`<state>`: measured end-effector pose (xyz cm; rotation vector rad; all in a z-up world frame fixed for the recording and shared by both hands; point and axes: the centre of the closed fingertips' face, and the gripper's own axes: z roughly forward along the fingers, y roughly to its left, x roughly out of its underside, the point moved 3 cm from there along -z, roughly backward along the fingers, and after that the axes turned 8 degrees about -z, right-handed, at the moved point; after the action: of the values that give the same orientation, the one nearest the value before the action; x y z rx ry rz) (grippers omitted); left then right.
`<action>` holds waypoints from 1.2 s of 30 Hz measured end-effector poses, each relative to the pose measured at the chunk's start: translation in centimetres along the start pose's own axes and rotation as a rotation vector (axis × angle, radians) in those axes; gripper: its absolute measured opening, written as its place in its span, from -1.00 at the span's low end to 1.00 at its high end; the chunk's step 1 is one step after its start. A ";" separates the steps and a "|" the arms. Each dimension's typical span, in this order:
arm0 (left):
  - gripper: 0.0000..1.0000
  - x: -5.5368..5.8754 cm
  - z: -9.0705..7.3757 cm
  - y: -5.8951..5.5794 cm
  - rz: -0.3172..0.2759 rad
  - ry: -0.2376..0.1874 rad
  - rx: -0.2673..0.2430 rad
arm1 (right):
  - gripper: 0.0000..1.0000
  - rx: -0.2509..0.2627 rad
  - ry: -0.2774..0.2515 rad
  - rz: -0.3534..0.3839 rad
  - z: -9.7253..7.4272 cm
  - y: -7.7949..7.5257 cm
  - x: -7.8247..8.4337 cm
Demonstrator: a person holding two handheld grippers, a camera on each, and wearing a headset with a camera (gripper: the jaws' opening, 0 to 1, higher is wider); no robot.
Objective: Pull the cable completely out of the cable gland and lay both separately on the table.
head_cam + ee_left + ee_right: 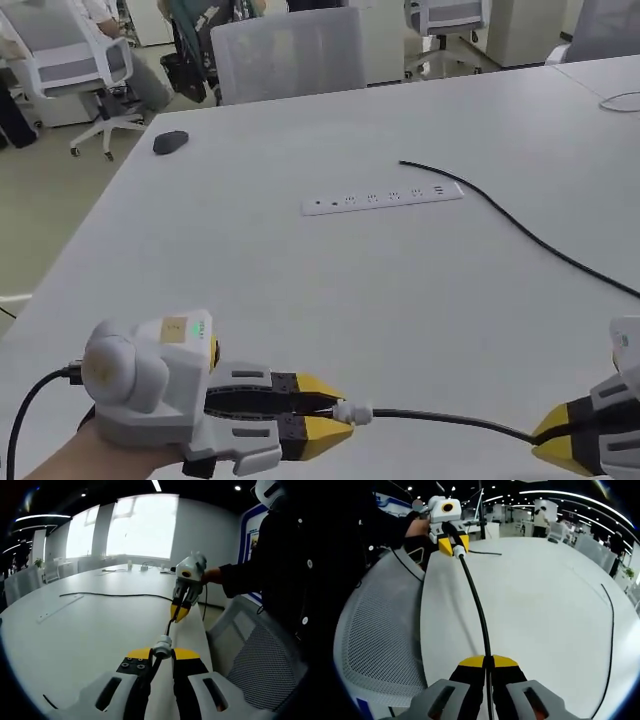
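Note:
At the near edge of the white table [300, 300] my left gripper [335, 412] is shut on a small white cable gland [352, 411]. In the left gripper view the cable gland [162, 646] sits between the yellow fingertips. A black cable [450, 420] runs from the gland to the right, where my right gripper [550, 440] is shut on it. The right gripper view shows the cable [477, 605] stretched from my right gripper [488, 661] across to the left gripper [453, 546]. In the left gripper view the right gripper [178, 613] holds the cable [169, 626] above the table edge.
A white power strip [383, 198] lies mid-table with a second long black cable [520, 230] running off to the right. A dark mouse [170, 142] rests far left. Office chairs [285, 50] stand behind the table, and a mesh chair [380, 630] sits close by.

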<state>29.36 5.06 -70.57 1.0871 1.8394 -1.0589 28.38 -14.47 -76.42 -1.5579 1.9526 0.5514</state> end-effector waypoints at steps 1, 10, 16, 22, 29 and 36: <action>-0.70 -0.1 0.0 -0.1 0.001 -0.001 0.001 | -1.00 0.003 0.004 0.000 0.0 0.0 0.1; -0.70 -0.2 0.0 0.1 -0.005 0.001 -0.013 | -0.97 0.007 0.035 0.002 0.0 -0.2 0.2; -0.70 -0.3 -0.1 0.5 -0.006 0.001 -0.021 | -0.73 -0.014 0.016 0.005 -0.3 0.0 -1.3; -0.69 -0.3 0.0 0.5 -0.006 0.000 -0.021 | -0.72 -0.016 -0.159 0.001 -1.3 -0.3 -6.4; -0.69 -0.5 0.4 0.1 0.003 -0.008 -0.010 | -0.85 -0.029 -0.294 -0.053 -1.3 -0.1 -12.3; -0.69 -0.8 0.7 -0.1 0.017 -0.002 -0.002 | -0.85 -0.097 -0.259 -0.111 2.2 1.3 -13.6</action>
<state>29.70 4.20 -70.15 1.0983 1.8265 -1.0483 29.58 -2.76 -69.14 -1.5563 1.6580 0.7695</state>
